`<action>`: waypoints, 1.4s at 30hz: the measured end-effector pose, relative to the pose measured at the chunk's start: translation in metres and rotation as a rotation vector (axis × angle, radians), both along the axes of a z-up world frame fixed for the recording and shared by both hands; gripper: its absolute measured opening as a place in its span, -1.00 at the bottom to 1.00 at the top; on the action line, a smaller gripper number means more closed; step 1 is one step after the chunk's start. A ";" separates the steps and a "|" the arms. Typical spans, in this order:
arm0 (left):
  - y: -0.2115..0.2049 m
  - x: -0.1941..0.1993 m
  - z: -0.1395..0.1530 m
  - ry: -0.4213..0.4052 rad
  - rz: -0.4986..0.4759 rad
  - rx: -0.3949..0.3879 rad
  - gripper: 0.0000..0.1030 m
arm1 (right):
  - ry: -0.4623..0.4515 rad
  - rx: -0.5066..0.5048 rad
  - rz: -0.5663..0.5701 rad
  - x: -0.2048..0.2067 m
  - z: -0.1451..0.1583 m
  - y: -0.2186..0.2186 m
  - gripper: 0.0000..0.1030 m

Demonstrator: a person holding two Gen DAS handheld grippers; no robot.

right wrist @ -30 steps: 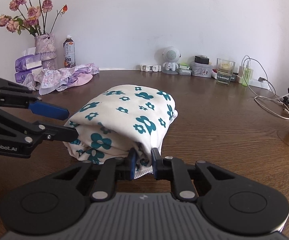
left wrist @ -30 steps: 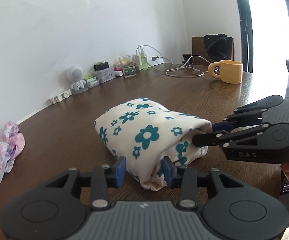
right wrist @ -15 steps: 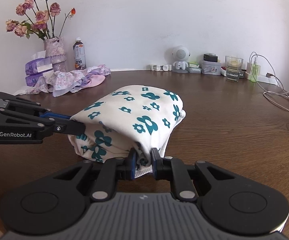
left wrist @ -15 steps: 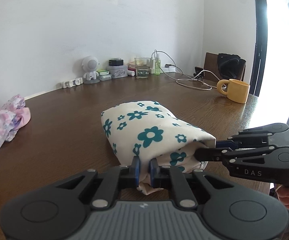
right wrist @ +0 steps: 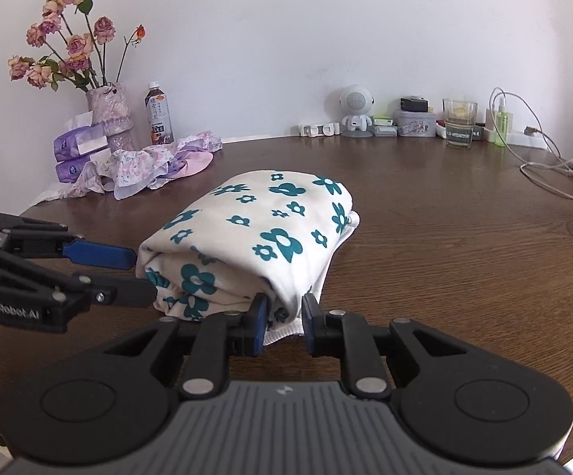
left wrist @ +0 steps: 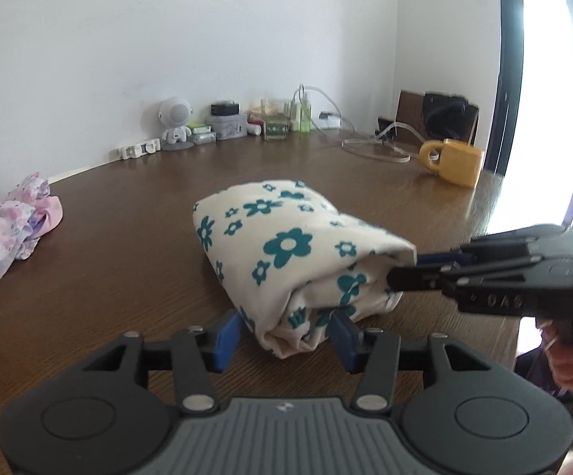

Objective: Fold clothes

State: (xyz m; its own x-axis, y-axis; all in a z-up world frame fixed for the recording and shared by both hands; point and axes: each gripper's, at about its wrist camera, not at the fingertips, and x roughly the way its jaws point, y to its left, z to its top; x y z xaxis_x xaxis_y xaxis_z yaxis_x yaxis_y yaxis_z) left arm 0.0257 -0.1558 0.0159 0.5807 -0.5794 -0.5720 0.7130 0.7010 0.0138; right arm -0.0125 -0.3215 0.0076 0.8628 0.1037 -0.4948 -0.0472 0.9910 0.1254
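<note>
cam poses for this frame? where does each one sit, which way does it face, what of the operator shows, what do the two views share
Left wrist: sits on the left tongs, facing along their fingers over the folded floral garment toward the wall, yellow mug and window; a hand holding the right tongs shows.
Right wrist: sits on the right tongs, facing over the garment toward the wall and vase of roses; the left tongs and a fingertip show at left.
Shared: garment, table, robot figurine, both tongs.
</note>
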 end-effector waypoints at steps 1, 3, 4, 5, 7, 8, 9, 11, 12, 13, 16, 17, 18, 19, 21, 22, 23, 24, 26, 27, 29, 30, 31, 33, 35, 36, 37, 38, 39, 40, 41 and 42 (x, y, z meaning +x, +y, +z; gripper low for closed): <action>-0.003 0.002 -0.002 -0.003 -0.004 0.024 -0.05 | 0.003 0.007 -0.002 0.001 -0.001 -0.001 -0.67; -0.006 0.007 -0.005 0.001 -0.008 0.034 -0.11 | 0.016 0.017 -0.004 0.005 -0.002 -0.002 -0.67; -0.007 0.009 -0.006 0.007 -0.011 0.031 -0.23 | 0.022 0.021 -0.001 0.007 -0.003 -0.002 -0.67; -0.008 0.012 -0.007 0.014 -0.015 0.028 -0.63 | 0.025 0.022 0.001 0.007 -0.004 -0.002 -0.67; -0.008 0.016 -0.009 0.034 -0.012 0.008 -0.68 | 0.029 0.014 -0.002 0.006 -0.005 -0.002 -0.67; -0.006 0.018 -0.010 0.047 -0.008 -0.006 -0.70 | 0.031 0.012 -0.004 0.005 -0.006 -0.002 -0.67; -0.005 0.020 -0.010 0.060 -0.004 -0.021 -0.71 | 0.033 0.017 -0.003 0.005 -0.006 -0.002 -0.67; -0.002 0.023 -0.011 0.085 0.005 -0.049 -0.71 | 0.036 0.020 -0.001 0.005 -0.008 -0.002 -0.67; -0.001 0.022 -0.011 0.090 0.012 -0.055 -0.71 | 0.036 0.020 0.000 0.006 -0.008 -0.001 -0.67; 0.000 0.022 -0.010 0.095 0.019 -0.061 -0.70 | 0.037 0.020 0.000 0.006 -0.008 -0.001 -0.67; 0.003 0.020 -0.008 0.110 0.040 -0.078 -0.47 | 0.045 0.028 -0.005 0.004 -0.006 -0.002 -0.55; 0.004 0.018 -0.006 0.112 0.037 -0.084 -0.26 | 0.047 0.039 -0.009 0.001 -0.003 -0.004 -0.44; 0.007 0.014 -0.002 0.108 0.030 -0.096 -0.01 | 0.050 0.050 -0.013 -0.002 0.000 -0.006 -0.21; 0.011 0.011 0.002 0.105 0.023 -0.109 0.12 | 0.050 0.061 -0.017 -0.005 0.003 -0.008 -0.09; 0.019 0.005 0.013 0.105 0.017 -0.156 0.47 | 0.039 0.101 -0.022 -0.013 0.011 -0.015 0.01; 0.024 0.003 0.019 0.106 0.016 -0.181 0.52 | 0.032 0.135 -0.017 -0.015 0.016 -0.020 0.13; 0.027 0.004 0.026 0.112 0.022 -0.215 0.60 | 0.026 0.177 -0.011 -0.016 0.020 -0.025 0.17; 0.030 0.007 0.031 0.122 0.036 -0.249 0.63 | 0.020 0.233 -0.006 -0.015 0.025 -0.030 0.20; 0.033 0.017 0.040 0.153 0.076 -0.309 0.64 | 0.018 0.332 -0.020 -0.007 0.031 -0.039 0.20; 0.033 0.024 0.042 0.176 0.115 -0.326 0.64 | 0.024 0.376 -0.035 -0.002 0.033 -0.042 0.20; 0.033 0.038 0.043 0.220 0.188 -0.355 0.59 | 0.057 0.444 -0.078 0.012 0.033 -0.044 0.19; 0.033 0.045 0.041 0.244 0.209 -0.363 0.59 | 0.077 0.464 -0.093 0.018 0.031 -0.045 0.19; 0.033 0.052 0.039 0.276 0.222 -0.371 0.59 | 0.099 0.480 -0.106 0.024 0.029 -0.046 0.18; 0.030 0.062 0.030 0.348 0.224 -0.386 0.47 | 0.152 0.506 -0.126 0.033 0.020 -0.047 0.06; 0.028 0.069 0.020 0.402 0.228 -0.382 0.41 | 0.191 0.541 -0.141 0.037 0.010 -0.048 0.01; 0.026 0.072 0.015 0.422 0.229 -0.374 0.30 | 0.207 0.559 -0.147 0.038 0.005 -0.049 -0.09; 0.024 0.074 0.009 0.444 0.229 -0.368 0.13 | 0.216 0.576 -0.150 0.038 0.001 -0.049 -0.31; 0.023 0.076 0.002 0.470 0.214 -0.379 -0.24 | 0.217 0.580 -0.153 0.038 -0.002 -0.048 -0.36; 0.023 0.078 -0.004 0.489 0.203 -0.397 -0.32 | 0.214 0.565 -0.156 0.039 -0.004 -0.046 -0.47; 0.023 0.079 -0.009 0.504 0.192 -0.412 -0.34 | 0.211 0.550 -0.159 0.039 -0.006 -0.043 -0.48; 0.023 0.080 -0.011 0.495 0.190 -0.405 -0.37 | 0.209 0.541 -0.162 0.039 -0.007 -0.042 -0.48; 0.024 0.081 -0.012 0.501 0.191 -0.405 -0.36 | 0.210 0.543 -0.162 0.040 -0.006 -0.042 -0.46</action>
State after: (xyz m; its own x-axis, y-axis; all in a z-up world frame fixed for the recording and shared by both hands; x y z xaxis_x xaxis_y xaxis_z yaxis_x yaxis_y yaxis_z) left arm 0.1064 -0.1320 0.0039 0.4150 -0.7185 -0.5581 0.4282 0.6955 -0.5770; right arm 0.0275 -0.3638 0.0014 0.7785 0.2647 -0.5691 0.1795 0.7750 0.6060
